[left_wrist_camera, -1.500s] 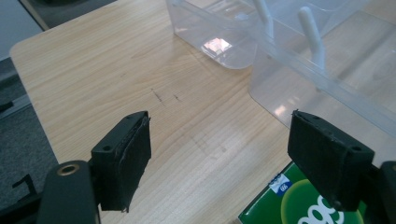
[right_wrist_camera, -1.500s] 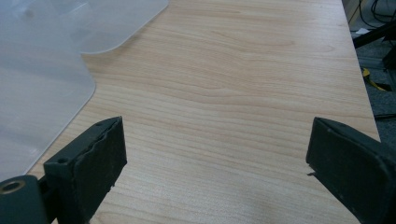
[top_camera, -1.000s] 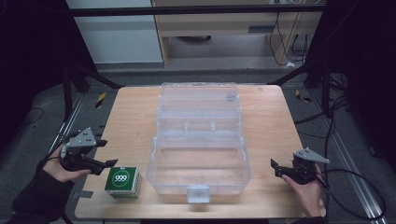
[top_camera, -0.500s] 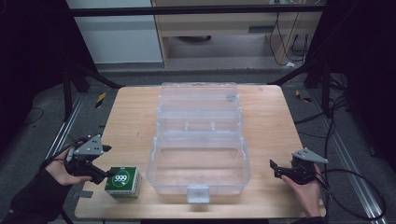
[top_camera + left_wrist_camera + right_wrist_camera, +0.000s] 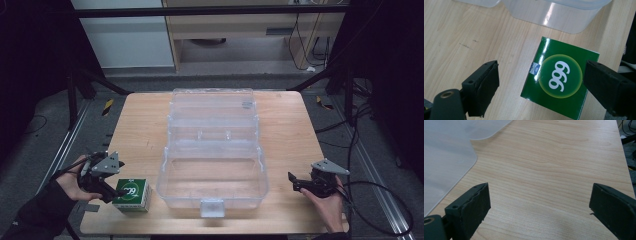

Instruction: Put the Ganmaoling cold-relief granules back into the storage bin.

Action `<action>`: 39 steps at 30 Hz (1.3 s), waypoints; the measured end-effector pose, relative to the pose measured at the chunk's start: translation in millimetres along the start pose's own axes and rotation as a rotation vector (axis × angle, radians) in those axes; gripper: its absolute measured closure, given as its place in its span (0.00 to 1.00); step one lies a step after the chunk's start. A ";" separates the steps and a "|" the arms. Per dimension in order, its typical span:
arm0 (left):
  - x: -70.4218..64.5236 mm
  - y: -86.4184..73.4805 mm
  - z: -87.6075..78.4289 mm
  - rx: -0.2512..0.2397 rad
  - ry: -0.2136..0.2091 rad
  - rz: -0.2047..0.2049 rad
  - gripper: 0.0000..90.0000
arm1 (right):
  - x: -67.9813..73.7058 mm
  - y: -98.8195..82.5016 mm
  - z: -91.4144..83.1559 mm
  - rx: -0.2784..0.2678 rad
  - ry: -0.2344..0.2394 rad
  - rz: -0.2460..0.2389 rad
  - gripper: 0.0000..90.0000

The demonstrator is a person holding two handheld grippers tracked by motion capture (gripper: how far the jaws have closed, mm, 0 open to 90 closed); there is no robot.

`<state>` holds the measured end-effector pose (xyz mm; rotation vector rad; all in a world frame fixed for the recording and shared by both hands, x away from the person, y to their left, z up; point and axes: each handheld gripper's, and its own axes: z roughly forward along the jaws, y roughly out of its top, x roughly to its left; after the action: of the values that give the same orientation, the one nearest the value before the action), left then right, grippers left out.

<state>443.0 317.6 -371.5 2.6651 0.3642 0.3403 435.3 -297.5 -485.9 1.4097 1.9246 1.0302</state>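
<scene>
Left claw (image 5: 541, 82) dropped over green 999 box (image 5: 560, 87), jaws just widened, straddling it, no squeeze yet. Right claw (image 5: 539, 207) open, idle on tabletop (image 5: 554, 165). Grab next, probably.

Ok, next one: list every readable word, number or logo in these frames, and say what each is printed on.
"999": white numerals in a yellow-green circle on the top of the green box, seen upside down in the left gripper view.
Small blue oval logo beside that circle on the green box: too small to read.
Clear plastic case, table: no text.
</scene>
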 end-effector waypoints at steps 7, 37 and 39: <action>-3.4 0.9 5.3 0.030 -0.018 0.034 0.14 | 0.1 -0.4 0.9 0.002 -0.004 -0.009 0.04; -13.9 4.6 38.1 0.139 -0.093 0.139 0.08 | 1.4 -1.7 4.0 0.028 0.000 -0.029 0.02; -13.7 4.7 40.3 0.145 -0.096 0.143 0.08 | 1.6 -1.8 4.2 0.030 0.001 -0.031 0.02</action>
<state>442.9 294.1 -407.3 2.8450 0.1754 0.2354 437.1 -295.2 -489.7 1.3915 1.9639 0.9919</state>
